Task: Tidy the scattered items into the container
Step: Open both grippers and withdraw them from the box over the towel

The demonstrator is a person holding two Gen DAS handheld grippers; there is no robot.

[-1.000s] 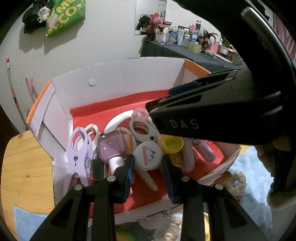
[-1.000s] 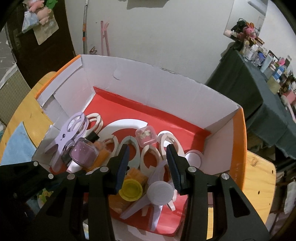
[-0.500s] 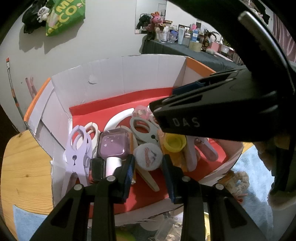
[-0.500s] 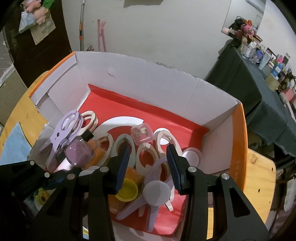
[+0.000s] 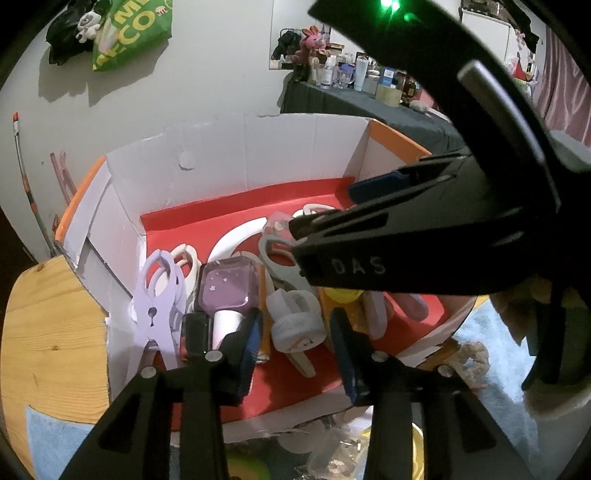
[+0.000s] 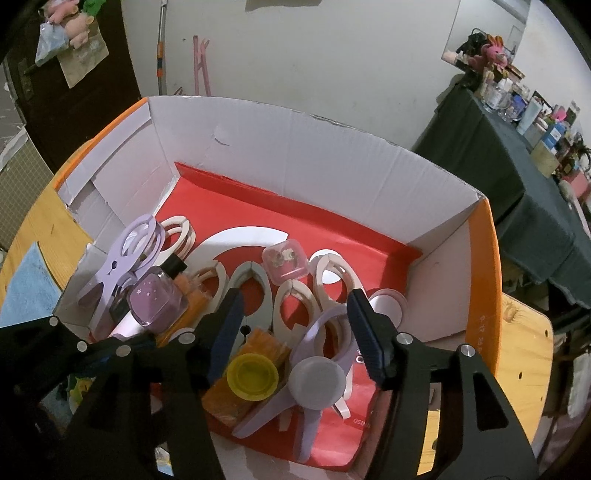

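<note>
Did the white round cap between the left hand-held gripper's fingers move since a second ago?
Yes. The white cap tipped onto its side and dropped onto the box's red floor as the left hand-held gripper opened.

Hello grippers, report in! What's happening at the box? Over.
Left gripper and right gripper over the box, jaws opening, gripping nothing. White jar lies loose inside. Nothing blocking.

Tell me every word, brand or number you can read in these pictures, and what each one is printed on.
"DAS": on the side of the black right gripper, seen from the left camera.
"ECO", cut off: on the green bag hanging on the wall.
Red print on the round white cap in the box: too blurred to read.
Dark print on the box's orange wall and white print on its red floor: too small to read.
</note>
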